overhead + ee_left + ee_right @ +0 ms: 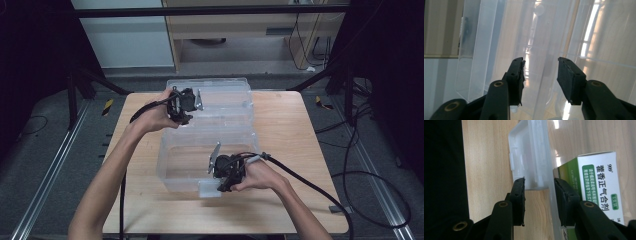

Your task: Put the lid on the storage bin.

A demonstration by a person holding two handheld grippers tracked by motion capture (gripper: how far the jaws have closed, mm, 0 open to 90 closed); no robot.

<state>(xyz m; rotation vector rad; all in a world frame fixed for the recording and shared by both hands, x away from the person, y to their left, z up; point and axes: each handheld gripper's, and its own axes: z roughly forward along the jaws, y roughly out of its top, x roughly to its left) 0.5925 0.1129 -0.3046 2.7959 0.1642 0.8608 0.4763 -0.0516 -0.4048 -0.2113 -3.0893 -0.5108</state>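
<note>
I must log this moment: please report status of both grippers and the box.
Left gripper open at clear box far part. Right gripper around near latch; grip unclear. Green carton inside. Nothing in the way.

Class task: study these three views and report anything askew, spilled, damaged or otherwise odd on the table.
Nothing stands out. The clear plastic box sits level on the wooden table with no spill or crack visible. A green-and-white carton lies beside its near wall, seemingly inside.

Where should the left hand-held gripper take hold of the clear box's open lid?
Probably on the lid's thin left edge, coming in from the left side where the left hand-held gripper already is. The lid lies tipped back behind the clear box; that edge is bare and slim enough for the jaws.
</note>
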